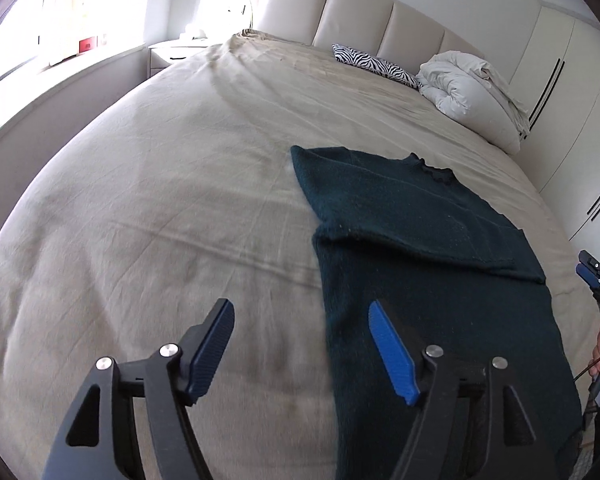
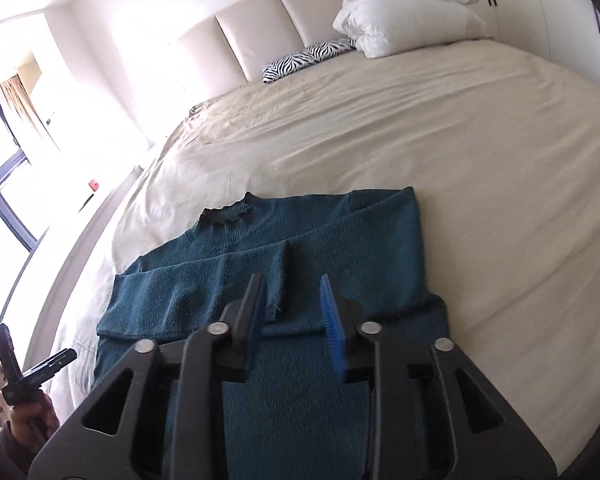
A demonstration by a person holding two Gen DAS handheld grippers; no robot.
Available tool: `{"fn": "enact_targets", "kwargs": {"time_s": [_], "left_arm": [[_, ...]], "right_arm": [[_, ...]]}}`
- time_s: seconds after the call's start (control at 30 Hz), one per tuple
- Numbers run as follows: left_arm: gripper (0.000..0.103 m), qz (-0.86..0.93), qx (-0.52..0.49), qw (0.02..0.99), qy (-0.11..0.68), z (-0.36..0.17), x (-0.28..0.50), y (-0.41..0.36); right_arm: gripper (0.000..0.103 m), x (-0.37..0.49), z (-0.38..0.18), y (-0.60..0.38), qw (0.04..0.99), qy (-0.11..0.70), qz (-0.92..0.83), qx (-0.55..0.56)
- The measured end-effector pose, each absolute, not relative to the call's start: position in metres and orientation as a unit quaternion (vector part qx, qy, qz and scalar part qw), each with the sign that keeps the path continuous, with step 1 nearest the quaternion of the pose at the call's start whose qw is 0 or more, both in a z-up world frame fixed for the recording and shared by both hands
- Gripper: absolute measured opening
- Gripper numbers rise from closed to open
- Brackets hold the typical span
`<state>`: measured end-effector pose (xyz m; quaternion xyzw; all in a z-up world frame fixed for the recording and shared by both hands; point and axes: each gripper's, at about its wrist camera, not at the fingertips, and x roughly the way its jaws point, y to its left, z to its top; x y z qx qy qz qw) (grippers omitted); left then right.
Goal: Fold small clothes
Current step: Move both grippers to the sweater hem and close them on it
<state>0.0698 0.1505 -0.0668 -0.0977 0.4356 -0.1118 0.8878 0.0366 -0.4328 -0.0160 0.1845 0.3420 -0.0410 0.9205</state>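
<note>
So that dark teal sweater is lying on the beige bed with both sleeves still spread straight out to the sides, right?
Not quite. The dark teal sweater does lie on the beige bed, but its sleeves are folded in across the chest, as the right wrist view shows.

No readable text, label, brand or number shows anywhere.

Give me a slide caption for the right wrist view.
Open right gripper hovers over teal sweater, sleeves folded across, on beige bed.
</note>
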Motion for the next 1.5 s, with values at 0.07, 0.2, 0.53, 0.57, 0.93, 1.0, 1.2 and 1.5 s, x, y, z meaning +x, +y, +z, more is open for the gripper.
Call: {"fn": "enact_targets", "kwargs": {"time_s": [0.07,0.2,0.53,0.57,0.93,1.0,1.2,1.5], "left_arm": [[0.073,-0.119,-0.118,0.879,0.446,-0.069,0.049,0.154],[0.073,-0.127,-0.129,0.868,0.463,-0.075,0.012,0.152],[0.073,-0.161,-0.149,0.819,0.530,-0.097,-0.054,0.149],[0.073,-0.164,-0.146,0.817,0.533,-0.098,-0.060,0.148],[0.073,-0.201,-0.143,0.783,0.570,-0.104,-0.084,0.144],[0.073,-0.206,-0.143,0.778,0.575,-0.105,-0.087,0.143],[0.072,-0.224,-0.164,0.756,0.592,-0.111,-0.091,0.151],[0.066,-0.233,-0.185,0.735,0.609,-0.115,-0.093,0.162]], "right_arm": [[0.065,0.006,-0.005,-0.428,0.933,0.311,-0.060,0.172],[0.076,-0.040,0.006,-0.420,0.939,0.291,-0.062,0.171],[0.089,-0.136,0.007,-0.452,0.906,0.360,-0.037,0.220],[0.089,-0.143,0.003,-0.455,0.898,0.378,-0.036,0.224],[0.074,-0.207,-0.061,-0.500,0.801,0.519,-0.029,0.298],[0.070,-0.214,-0.070,-0.506,0.788,0.525,-0.028,0.319],[0.067,-0.221,-0.079,-0.512,0.771,0.527,-0.003,0.357],[0.052,-0.221,-0.084,-0.515,0.755,0.535,0.009,0.379]]}}
